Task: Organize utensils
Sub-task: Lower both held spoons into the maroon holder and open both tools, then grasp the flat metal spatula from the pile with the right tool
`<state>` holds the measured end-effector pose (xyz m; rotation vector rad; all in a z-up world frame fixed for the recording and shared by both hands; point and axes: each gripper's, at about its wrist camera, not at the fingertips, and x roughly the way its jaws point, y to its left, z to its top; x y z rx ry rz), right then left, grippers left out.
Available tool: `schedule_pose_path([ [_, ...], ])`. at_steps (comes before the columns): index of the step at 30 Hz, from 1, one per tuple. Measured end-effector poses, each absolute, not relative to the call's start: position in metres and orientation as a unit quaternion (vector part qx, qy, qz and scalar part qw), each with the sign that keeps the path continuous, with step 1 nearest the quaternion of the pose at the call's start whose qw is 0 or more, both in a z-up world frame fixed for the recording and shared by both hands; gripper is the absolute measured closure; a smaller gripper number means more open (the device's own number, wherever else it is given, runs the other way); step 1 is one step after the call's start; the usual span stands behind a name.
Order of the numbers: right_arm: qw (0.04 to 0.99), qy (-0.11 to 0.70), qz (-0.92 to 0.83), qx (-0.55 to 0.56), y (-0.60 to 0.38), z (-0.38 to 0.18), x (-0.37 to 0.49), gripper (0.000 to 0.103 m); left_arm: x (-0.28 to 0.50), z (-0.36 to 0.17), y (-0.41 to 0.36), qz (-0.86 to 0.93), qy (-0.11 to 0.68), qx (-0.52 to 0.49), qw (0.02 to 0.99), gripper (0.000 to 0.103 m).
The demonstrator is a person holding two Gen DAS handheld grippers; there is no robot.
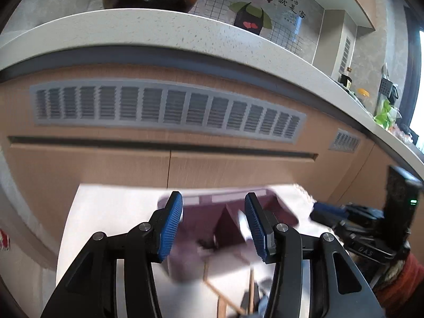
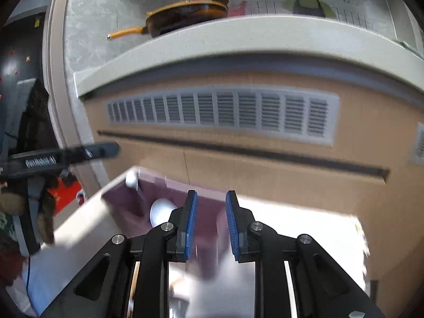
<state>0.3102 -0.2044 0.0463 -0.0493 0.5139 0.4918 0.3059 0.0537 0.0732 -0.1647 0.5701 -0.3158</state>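
Over on the left, the left gripper (image 1: pixel 213 225) hangs with its blue pads (image 1: pixel 172 228) well apart and nothing pinched between them, pointed down at a mauve utensil organiser tray (image 1: pixel 281 209) that sits on a pale low table (image 1: pixel 111 212) in front of the wood-fronted kitchen cabinet (image 1: pixel 106 164). The tray looks like moulded plastic with upright dividers (image 1: pixel 228 225); I'd judge it light and stiff enough to slide if nudged, so anything lowered in wants a gentle drop rather than a push. Nearer the camera, thin wooden chopsticks (image 1: pixel 212 288) lie on the table just outside the tray, blurred; they'd be light, rigid and smooth, liable to roll or swivel, so a pinch near the middle of the shaft is probably safest. Moving right, the right gripper (image 2: pixel 210 225) also has its jaws parted, a narrower gap, empty as far as I can tell. Just to its left a white spoon (image 2: pixel 161 212) rests inside a tray compartment (image 2: pixel 127 206), bowl end showing; it could be ceramic or plastic, I can't tell, so treat it as chippable and slick, best taken by the handle. A smaller white piece (image 2: pixel 131 179) sits at the tray's far corner, too blurred to name. Up top, a yellow-handled pan (image 2: pixel 185 16) sits on the worktop, well clear.
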Motion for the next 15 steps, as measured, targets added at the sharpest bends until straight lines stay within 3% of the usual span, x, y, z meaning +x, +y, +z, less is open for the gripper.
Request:
schedule_pose_path([
  [7, 0.891, 0.389, 0.229, -0.050, -0.219, -0.037, 0.308, 0.081, 0.265, 0.011, 0.052, -0.148, 0.368, -0.095, 0.913, 0.052],
  [15, 0.877, 0.438, 0.174, 0.096, -0.269, -0.071, 0.317, 0.079, 0.240, -0.029, 0.057, -0.130, 0.421, -0.108, 0.891, 0.052],
])
